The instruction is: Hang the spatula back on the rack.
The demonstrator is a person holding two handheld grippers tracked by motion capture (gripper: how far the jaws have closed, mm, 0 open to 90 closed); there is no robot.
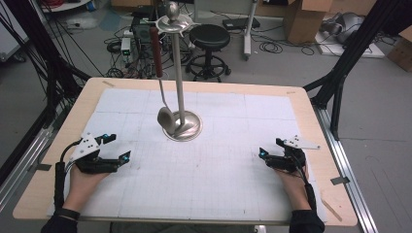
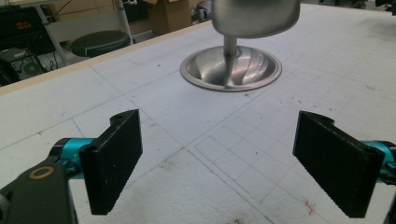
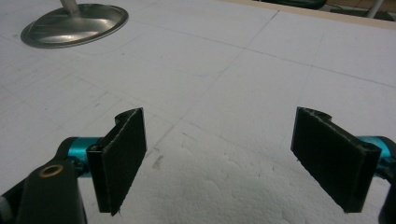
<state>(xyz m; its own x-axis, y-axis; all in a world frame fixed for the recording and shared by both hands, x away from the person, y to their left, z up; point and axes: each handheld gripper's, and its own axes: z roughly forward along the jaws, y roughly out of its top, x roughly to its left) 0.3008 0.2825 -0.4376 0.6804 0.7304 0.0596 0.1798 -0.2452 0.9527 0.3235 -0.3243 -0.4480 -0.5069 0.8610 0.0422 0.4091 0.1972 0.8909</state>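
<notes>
A steel utensil stand rises from a round base at the middle of the white gridded mat. A ladle with a dark red handle hangs from its top ring, its bowl just above the base. My left gripper rests at the mat's left, open, jaws empty. In the left gripper view the base and ladle bowl lie ahead of the open gripper. My right gripper sits at the mat's right, open and empty. The right gripper view shows the open gripper with the base at far left.
The wooden table carries a white gridded mat. Behind the table stand a black stool, cables, electronics and cardboard boxes. Black frame legs flank the table on both sides.
</notes>
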